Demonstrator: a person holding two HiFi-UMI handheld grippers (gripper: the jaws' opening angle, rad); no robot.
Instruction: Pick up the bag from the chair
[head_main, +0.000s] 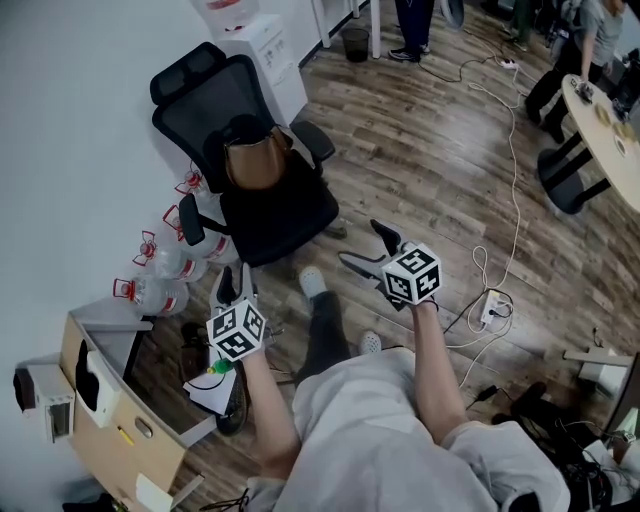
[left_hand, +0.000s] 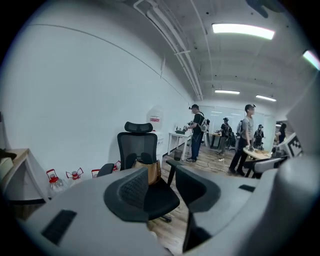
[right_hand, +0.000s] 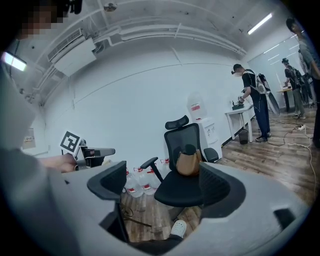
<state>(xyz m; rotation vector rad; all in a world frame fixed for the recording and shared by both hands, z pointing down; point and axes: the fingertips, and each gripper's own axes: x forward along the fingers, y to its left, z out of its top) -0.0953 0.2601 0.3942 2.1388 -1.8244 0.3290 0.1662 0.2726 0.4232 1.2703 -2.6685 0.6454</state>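
A brown bag (head_main: 255, 160) stands upright on the seat of a black office chair (head_main: 285, 215), leaning against its mesh backrest. Both grippers hover short of the chair, apart from it. My left gripper (head_main: 233, 283) is near the chair's front left and is open, with nothing between its fingers. My right gripper (head_main: 362, 245) is at the chair's front right, its jaws spread wide and empty. In the left gripper view the bag (left_hand: 150, 171) shows through the gap of the left gripper (left_hand: 161, 189). In the right gripper view the bag (right_hand: 188, 162) sits above the right gripper (right_hand: 163, 186).
Several water bottles (head_main: 165, 265) stand by the wall left of the chair, and a water dispenser (head_main: 262, 50) is behind it. A cardboard box (head_main: 105, 410) is at lower left. Cables and a power strip (head_main: 493, 305) lie on the wood floor at right. People stand around tables farther back.
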